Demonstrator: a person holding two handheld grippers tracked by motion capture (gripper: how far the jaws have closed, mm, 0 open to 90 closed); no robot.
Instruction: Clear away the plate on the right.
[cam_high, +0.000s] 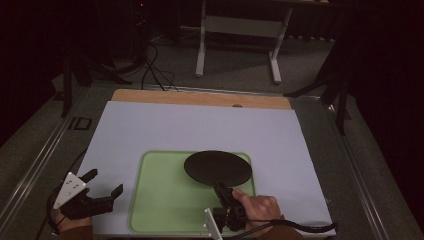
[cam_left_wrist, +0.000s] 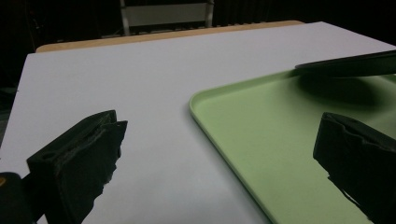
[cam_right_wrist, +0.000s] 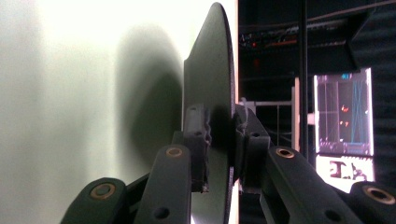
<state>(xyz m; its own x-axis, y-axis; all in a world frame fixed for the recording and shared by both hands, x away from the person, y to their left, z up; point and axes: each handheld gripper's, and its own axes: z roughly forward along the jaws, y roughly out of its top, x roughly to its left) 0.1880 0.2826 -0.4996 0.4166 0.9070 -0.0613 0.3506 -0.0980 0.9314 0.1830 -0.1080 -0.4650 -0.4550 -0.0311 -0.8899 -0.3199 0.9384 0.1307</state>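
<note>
- Clearly, the right gripper (cam_high: 223, 196) pinches the near rim of the black plate (cam_high: 218, 167), one jaw on each face; the right gripper view shows the pads (cam_right_wrist: 198, 135) pressed against the thin edge, a grip that probably lets the plate be carried by its rim without touching its middle.
- Seen from the high view, the plate hangs over the far right part of the green tray (cam_high: 160, 200); the shadow beneath it in the left gripper view suggests it is lifted clear, not resting.
- Being round, the plate has no long axis. It lies roughly level, broad face up, with the gripped edge toward the person.
- Meanwhile the left gripper (cam_high: 104, 187) waits with its jaws spread wide and holding nothing, over the white sheet (cam_high: 200, 125) just beside the tray's left edge, likely parked out of the way.
- Beyond the sheet, a strip of wooden tabletop (cam_high: 200, 98) shows.
</note>
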